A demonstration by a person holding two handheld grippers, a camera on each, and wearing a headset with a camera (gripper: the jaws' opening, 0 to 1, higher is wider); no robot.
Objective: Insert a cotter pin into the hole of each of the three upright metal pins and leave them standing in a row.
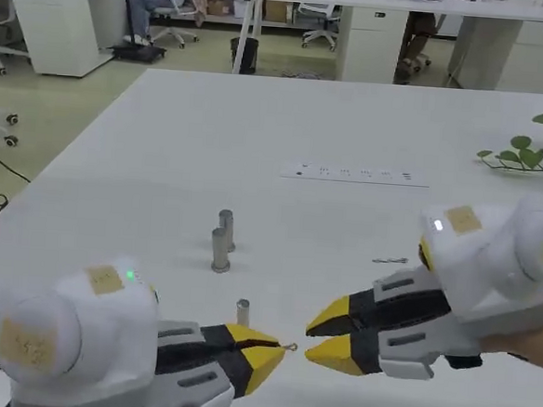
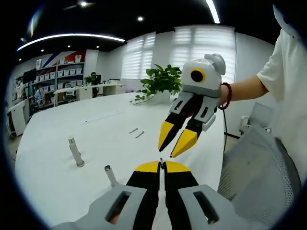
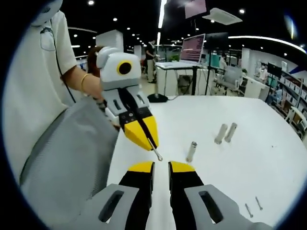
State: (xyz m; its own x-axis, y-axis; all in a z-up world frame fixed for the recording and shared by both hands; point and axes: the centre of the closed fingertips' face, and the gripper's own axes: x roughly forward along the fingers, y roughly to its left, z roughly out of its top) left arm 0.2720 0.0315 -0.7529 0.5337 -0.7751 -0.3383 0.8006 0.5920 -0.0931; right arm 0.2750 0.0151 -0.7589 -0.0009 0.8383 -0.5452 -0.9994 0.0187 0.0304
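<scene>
**Cotter pin grabbed, pins waiting**

Head view: left gripper [image 1: 278,349] pinches a cotter pin [image 1: 289,347], and right gripper [image 1: 308,341] sits parted and empty just beside it.
Left gripper view: jaws closed on it.
Right gripper view: three metal pins [image 3: 192,151] stand on the bench [image 3: 230,172].

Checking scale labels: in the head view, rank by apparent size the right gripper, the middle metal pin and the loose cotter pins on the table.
1. right gripper, largest, though closest to the camera
2. middle metal pin
3. loose cotter pins, a thin sliver
</scene>
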